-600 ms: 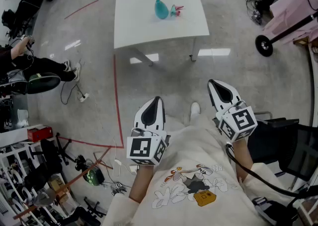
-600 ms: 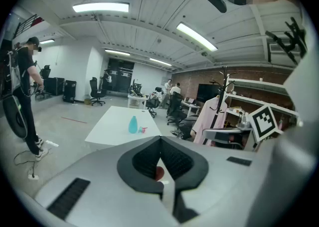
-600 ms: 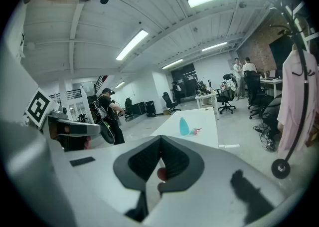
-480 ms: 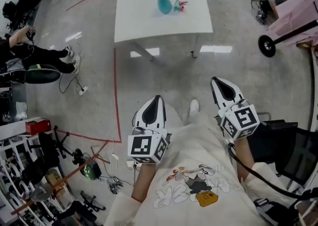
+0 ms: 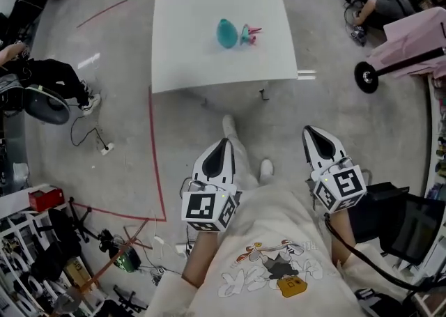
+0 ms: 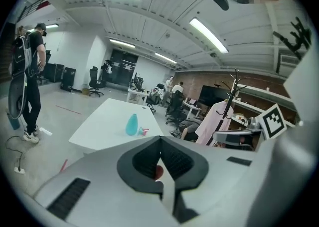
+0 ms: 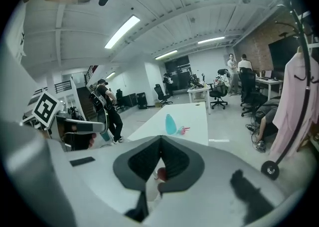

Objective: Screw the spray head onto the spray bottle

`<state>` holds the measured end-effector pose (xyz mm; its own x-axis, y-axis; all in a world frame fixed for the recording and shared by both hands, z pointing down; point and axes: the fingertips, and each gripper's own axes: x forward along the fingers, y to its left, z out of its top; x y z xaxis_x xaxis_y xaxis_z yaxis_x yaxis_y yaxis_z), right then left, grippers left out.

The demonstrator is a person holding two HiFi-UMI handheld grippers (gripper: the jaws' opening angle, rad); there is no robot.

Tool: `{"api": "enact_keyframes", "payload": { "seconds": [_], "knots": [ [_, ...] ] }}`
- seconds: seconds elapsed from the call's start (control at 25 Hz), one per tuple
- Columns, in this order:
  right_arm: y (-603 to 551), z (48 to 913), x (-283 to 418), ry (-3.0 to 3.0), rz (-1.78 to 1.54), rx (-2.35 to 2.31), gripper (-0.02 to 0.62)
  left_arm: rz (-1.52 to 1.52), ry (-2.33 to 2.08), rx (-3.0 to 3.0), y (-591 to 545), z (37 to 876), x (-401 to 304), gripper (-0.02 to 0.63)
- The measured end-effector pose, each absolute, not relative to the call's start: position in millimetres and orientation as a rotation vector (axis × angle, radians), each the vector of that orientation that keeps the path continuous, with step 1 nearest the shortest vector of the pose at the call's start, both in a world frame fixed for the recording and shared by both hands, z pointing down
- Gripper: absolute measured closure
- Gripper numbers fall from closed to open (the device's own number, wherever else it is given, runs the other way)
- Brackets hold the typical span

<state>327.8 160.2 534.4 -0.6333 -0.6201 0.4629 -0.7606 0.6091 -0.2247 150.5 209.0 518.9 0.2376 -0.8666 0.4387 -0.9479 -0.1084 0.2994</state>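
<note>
A teal spray bottle [image 5: 226, 33] lies on the white table [image 5: 188, 65], with the pink spray head [image 5: 249, 33] right beside it. Both show small and far off in the left gripper view, bottle [image 6: 131, 124] and head [image 6: 143, 131], and in the right gripper view, bottle [image 7: 171, 124] and head [image 7: 183, 130]. My left gripper [image 5: 221, 143] and right gripper [image 5: 311, 132] are held in front of my body over the floor, well short of the table. Each is shut with nothing between the jaws.
A seated person [image 5: 42, 79] and cables are at the left. A pink-covered cart with a black wheel [image 5: 364, 76] stands at the right, a black chair [image 5: 404, 221] beside my right arm. Red tape lines [image 5: 157, 162] mark the floor. My feet [image 5: 265, 168] are below the table's near edge.
The table, bottle and spray head have come closer and lower in the head view as I stepped toward them. Both grippers stay shut in the same pose before my body.
</note>
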Motion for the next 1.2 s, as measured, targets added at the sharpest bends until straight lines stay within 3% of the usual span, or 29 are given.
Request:
{"api": "enact_keyframes", "payload": {
  "seconds": [0.4,0.8,0.84,0.88,0.96,1.2],
  "knots": [
    [-10,493,192,-2.418,0.518,1.139,0.594,0.188,-1.571,2.109,0,504,3,0.601],
    [-61,511,178,-2.321,0.603,1.247,0.594,0.509,-1.255,2.569,-114,602,16,0.599],
    [-63,510,178,-2.319,0.613,1.255,0.594,0.526,-1.201,2.589,-120,618,20,0.587],
    [-64,508,180,-2.314,0.616,1.266,0.594,0.545,-1.149,2.601,-126,634,24,0.534],
    [-64,508,185,-2.285,0.605,1.3,0.594,0.615,-1.076,2.62,-139,667,28,0.362],
    [-53,520,202,-2.16,0.663,1.406,0.594,0.73,-0.945,2.696,-175,734,39,0.247]
  ]
}}
